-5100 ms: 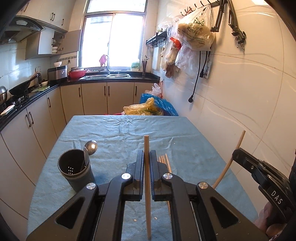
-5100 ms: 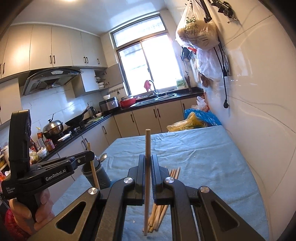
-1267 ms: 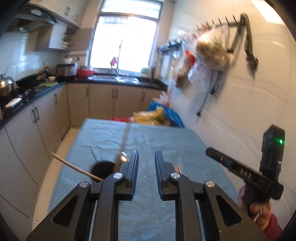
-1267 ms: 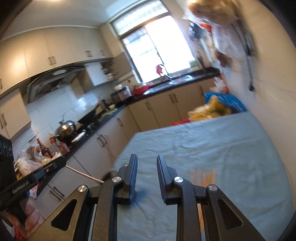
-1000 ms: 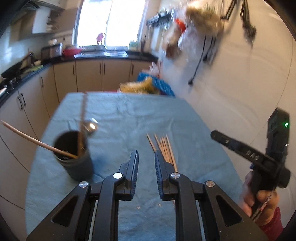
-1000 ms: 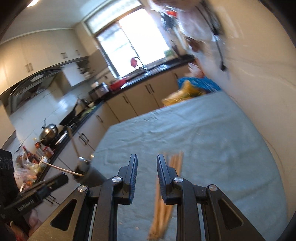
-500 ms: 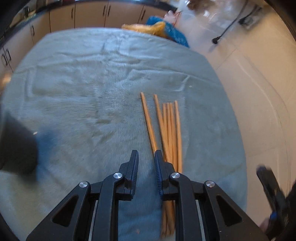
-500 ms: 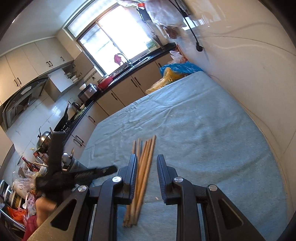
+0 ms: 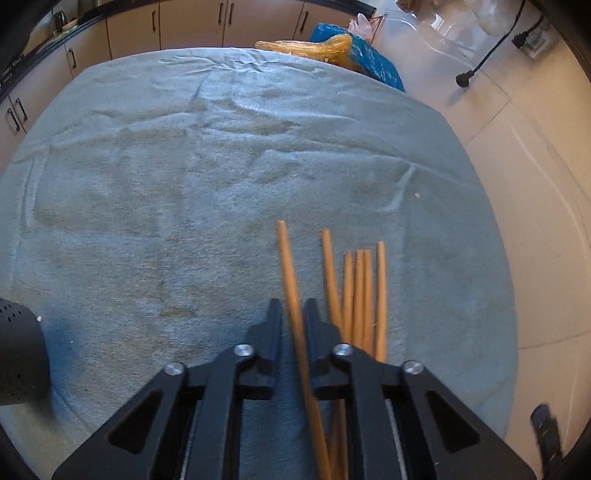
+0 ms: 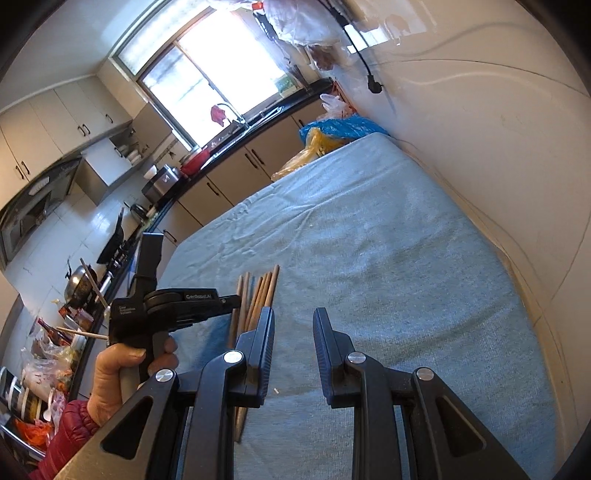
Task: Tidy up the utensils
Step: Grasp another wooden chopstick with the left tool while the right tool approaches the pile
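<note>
Several wooden chopsticks (image 9: 360,291) lie in a bundle on the blue-grey cloth (image 9: 184,184). My left gripper (image 9: 293,314) is down over them, and one chopstick (image 9: 291,280) runs between its fingers, which stand close on either side of it. The dark perforated utensil holder (image 9: 18,354) shows at the left edge. In the right wrist view my right gripper (image 10: 293,325) is open and empty, just right of the chopsticks (image 10: 255,299); the left gripper (image 10: 236,301) reaches onto the bundle from the left.
Blue and yellow plastic bags (image 9: 340,51) lie at the table's far end. A white tiled wall (image 10: 498,147) runs along the table's right side. Kitchen cabinets (image 9: 184,22) and a cluttered counter (image 10: 74,314) stand to the left and far end.
My left gripper has dropped lower over the bundle, and one chopstick now sits between its fingers. My right gripper has tilted and moved closer to the chopsticks. The holder has come into the left edge.
</note>
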A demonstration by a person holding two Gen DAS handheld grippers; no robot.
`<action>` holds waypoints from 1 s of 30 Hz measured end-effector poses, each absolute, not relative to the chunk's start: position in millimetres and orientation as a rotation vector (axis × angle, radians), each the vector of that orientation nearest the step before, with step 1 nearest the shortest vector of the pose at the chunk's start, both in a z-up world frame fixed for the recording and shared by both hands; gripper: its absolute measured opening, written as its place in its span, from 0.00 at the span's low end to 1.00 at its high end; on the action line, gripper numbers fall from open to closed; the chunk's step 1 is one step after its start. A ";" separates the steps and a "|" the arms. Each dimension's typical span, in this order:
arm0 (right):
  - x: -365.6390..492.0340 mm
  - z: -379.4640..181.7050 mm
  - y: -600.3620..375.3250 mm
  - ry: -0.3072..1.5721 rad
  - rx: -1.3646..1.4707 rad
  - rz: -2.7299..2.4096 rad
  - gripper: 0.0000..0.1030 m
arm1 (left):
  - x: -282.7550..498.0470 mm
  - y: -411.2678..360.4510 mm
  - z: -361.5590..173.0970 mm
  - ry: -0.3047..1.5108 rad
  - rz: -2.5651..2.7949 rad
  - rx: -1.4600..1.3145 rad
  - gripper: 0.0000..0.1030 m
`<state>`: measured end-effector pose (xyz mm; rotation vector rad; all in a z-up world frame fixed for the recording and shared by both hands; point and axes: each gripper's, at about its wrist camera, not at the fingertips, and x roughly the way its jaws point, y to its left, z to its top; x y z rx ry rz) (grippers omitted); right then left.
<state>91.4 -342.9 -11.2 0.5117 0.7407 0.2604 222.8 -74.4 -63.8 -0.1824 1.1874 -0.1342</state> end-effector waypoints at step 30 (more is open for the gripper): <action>257.6 -62.6 -203.1 1.211 0.015 0.095 0.12 | 187.3 -38.8 -64.3 1.181 -0.199 -0.165 0.07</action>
